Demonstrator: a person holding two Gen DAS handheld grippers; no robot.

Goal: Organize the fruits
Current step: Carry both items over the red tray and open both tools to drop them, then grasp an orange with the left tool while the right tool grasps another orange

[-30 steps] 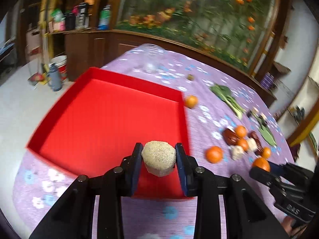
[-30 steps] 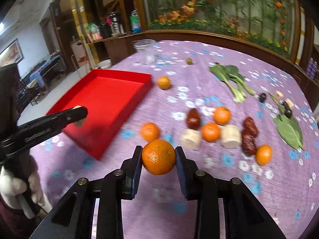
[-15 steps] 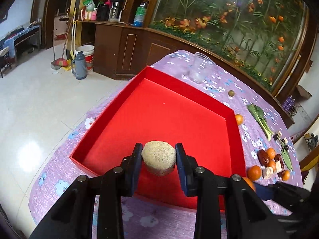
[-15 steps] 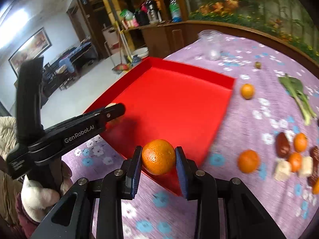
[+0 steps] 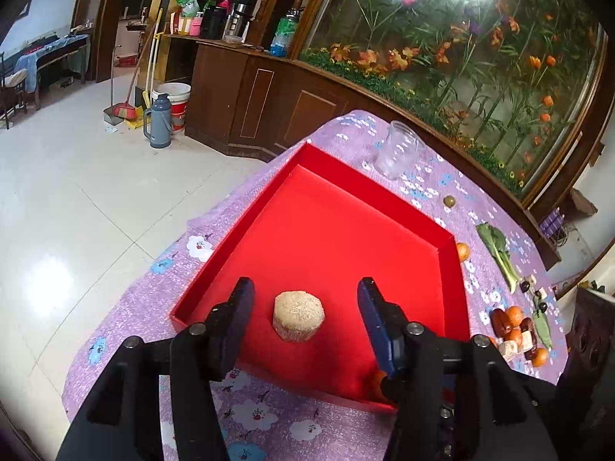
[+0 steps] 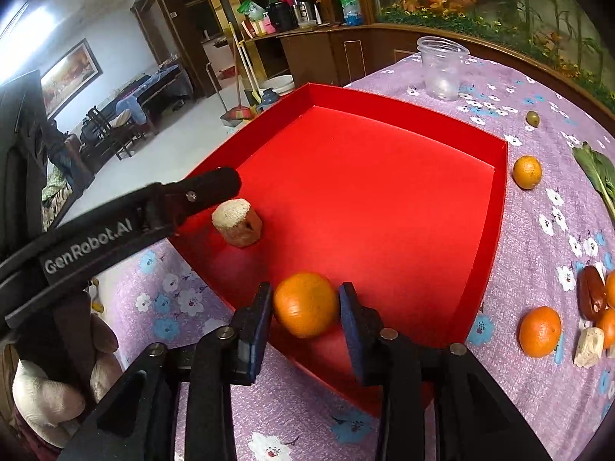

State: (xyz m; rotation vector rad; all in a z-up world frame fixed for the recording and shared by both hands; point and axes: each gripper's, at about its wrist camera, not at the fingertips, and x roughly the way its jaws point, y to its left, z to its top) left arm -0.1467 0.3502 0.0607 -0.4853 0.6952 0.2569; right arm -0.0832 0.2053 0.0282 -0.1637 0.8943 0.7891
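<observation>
In the left wrist view my left gripper [image 5: 303,307] hangs over the near end of the red tray [image 5: 384,207]. Its jaws are opening and stand well apart. A beige round chunk [image 5: 298,315] sits on the tray floor between them, touched by neither pad. In the right wrist view my right gripper [image 6: 305,303] holds an orange [image 6: 305,303] just above the tray's near corner [image 6: 384,395]. These jaws are starting to open, but both pads still lie against the orange. The left gripper's finger [image 6: 207,188] reaches in from the left, above the chunk [image 6: 238,223].
On the purple flowered cloth right of the tray lie two oranges [image 6: 527,172] [image 6: 540,331], dates [image 6: 592,292], a white chunk [image 6: 588,351], leafy greens [image 6: 595,173] and an olive [image 6: 532,117]. A clear cup [image 6: 442,69] stands behind the tray. The table edge falls away at left.
Both grippers have moved left over the red tray. The left jaws have spread and let the beige chunk down onto the tray floor. The right gripper has brought its orange over the tray's near corner.
</observation>
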